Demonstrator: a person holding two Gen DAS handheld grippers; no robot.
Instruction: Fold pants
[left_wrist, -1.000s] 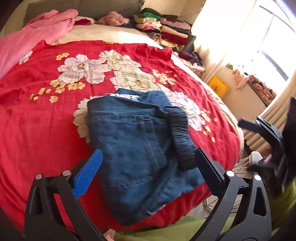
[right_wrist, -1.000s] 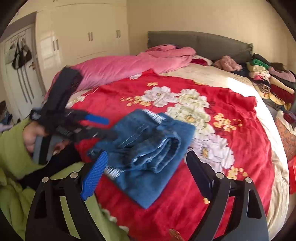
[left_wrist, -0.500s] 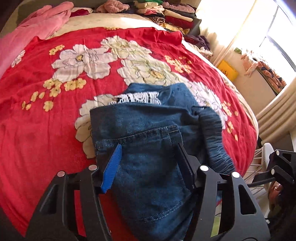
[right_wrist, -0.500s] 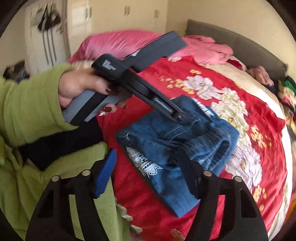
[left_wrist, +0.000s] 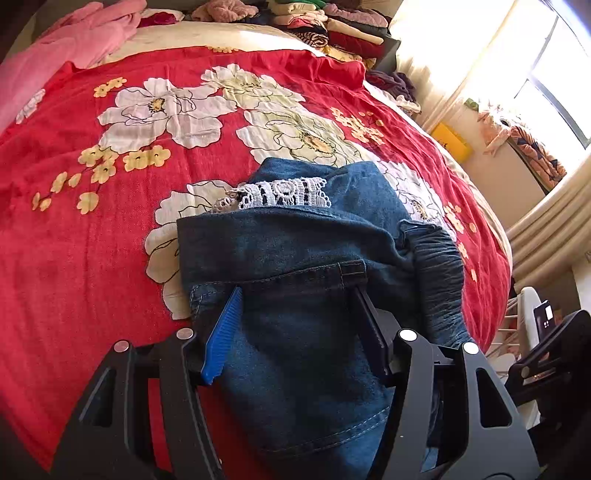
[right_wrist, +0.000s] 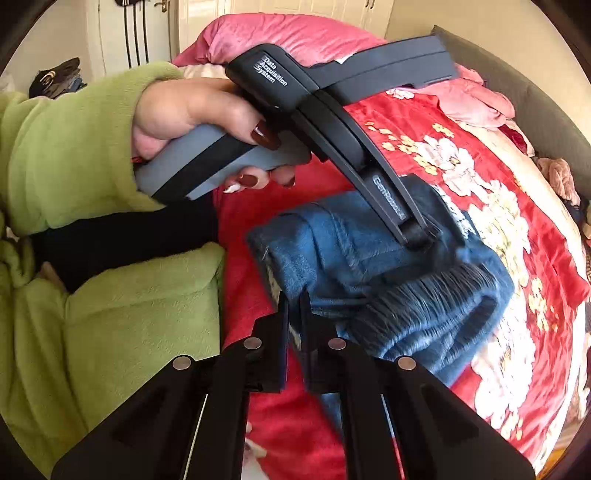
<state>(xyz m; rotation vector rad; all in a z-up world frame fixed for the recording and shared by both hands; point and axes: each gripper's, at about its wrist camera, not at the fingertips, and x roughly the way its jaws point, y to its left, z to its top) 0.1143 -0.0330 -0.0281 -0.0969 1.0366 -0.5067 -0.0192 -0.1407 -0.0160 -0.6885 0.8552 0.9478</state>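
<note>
Lying place: the pants (left_wrist: 295, 251), blue denim, are folded into a thick packet on the red flowered bedspread (left_wrist: 74, 221), at its near edge
Lace trim (left_wrist: 280, 192): white, it comes out from under the top layer at the far side of the pants
Waistband (left_wrist: 439, 266): dark and gathered, it runs along the right side of the pants
Left gripper (left_wrist: 297, 295): tilted down onto the pants, with the blue pad and the black pad pressed on each side of a raised fold of denim near a pocket seam, so it is grasping the pants
Left hand (right_wrist: 192, 114): it holds the grey handle above the pants, and a green fleece sleeve (right_wrist: 66, 147) covers the wrist
Right gripper (right_wrist: 293, 295): clenched, both fingers almost touching, tips at the near edge of the pants; if cloth is pinched between them I cannot tell
Pink blanket (left_wrist: 74, 40): far behind the pants, to the left
Stacked clothes (left_wrist: 332, 22): far behind the pants, to the right
</note>
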